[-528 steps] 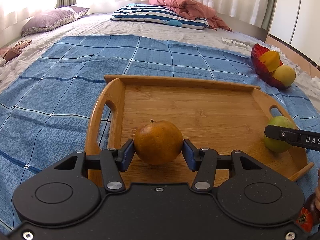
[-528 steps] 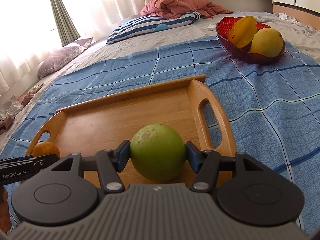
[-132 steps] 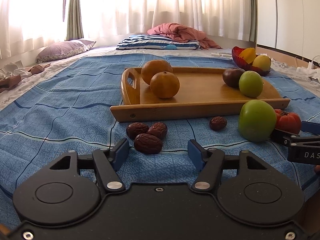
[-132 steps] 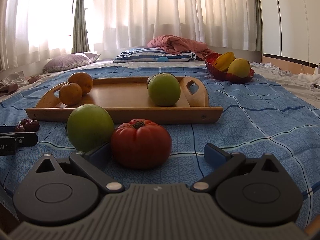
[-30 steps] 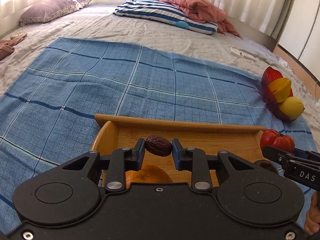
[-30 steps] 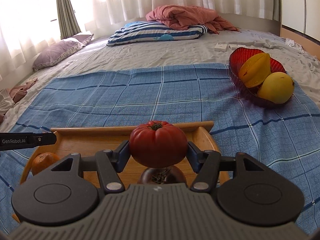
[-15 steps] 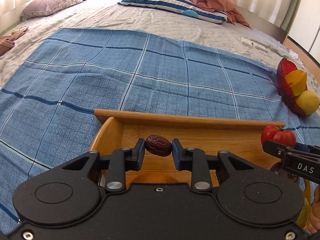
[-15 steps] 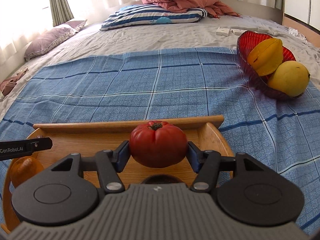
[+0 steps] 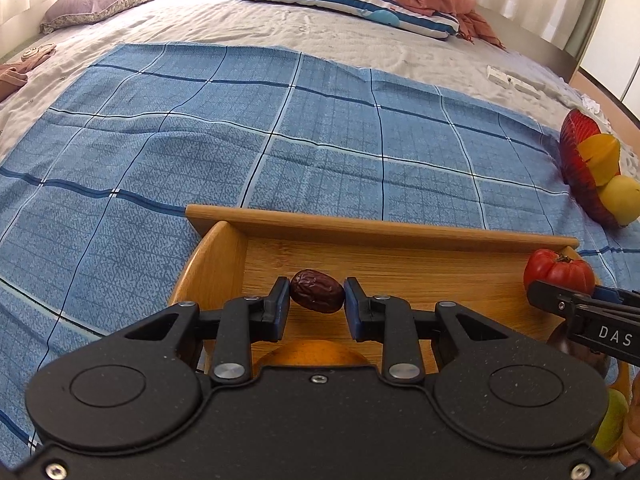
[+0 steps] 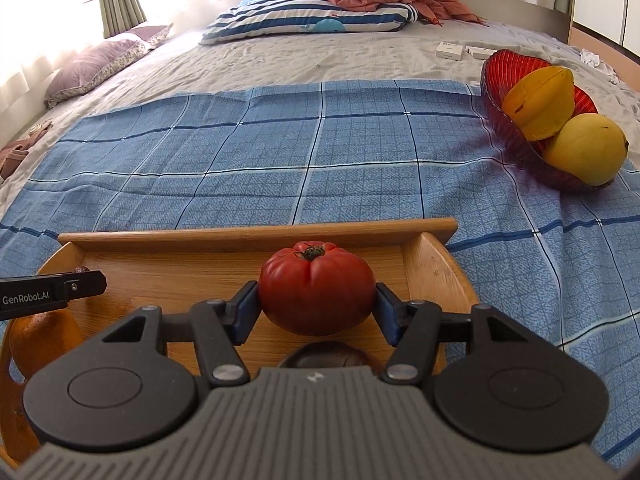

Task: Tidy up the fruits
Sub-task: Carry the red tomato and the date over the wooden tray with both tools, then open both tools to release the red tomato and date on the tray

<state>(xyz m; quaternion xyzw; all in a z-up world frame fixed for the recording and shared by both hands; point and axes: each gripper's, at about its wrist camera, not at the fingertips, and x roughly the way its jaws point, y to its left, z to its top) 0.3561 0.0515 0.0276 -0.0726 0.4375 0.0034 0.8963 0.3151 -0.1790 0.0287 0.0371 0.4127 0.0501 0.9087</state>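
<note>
Fruits are mid-transfer onto the wooden tray, my landmark; two pieces are carried over it at once. Left gripper is clamped on a wrinkled brown date, pads pressing both its ends, held over the tray's left half, near the left wall; whether it touches the floor I cannot tell. Right gripper is closed on a ribbed red tomato, stem up, blue pads against its flanks, over the tray's right half, close to the right wall and short of the far rail. Already in the tray: an orange at its near left, partly hidden under the left gripper; a dark round fruit just below the tomato, mostly hidden by the gripper body; a green fruit at the near right edge, only a sliver showing.

Beyond the tray: blue checked cloth under it; red glass bowl well off to the tray's right, holding a starfruit and a yellow mango.

Judgement: placing step, both pieces about to be set down. Next move calls for lowering each until it rests on bare wood, clear of the dark fruit and the orange; then easing the jaws apart and lifting straight off, since the tomato may roll.
</note>
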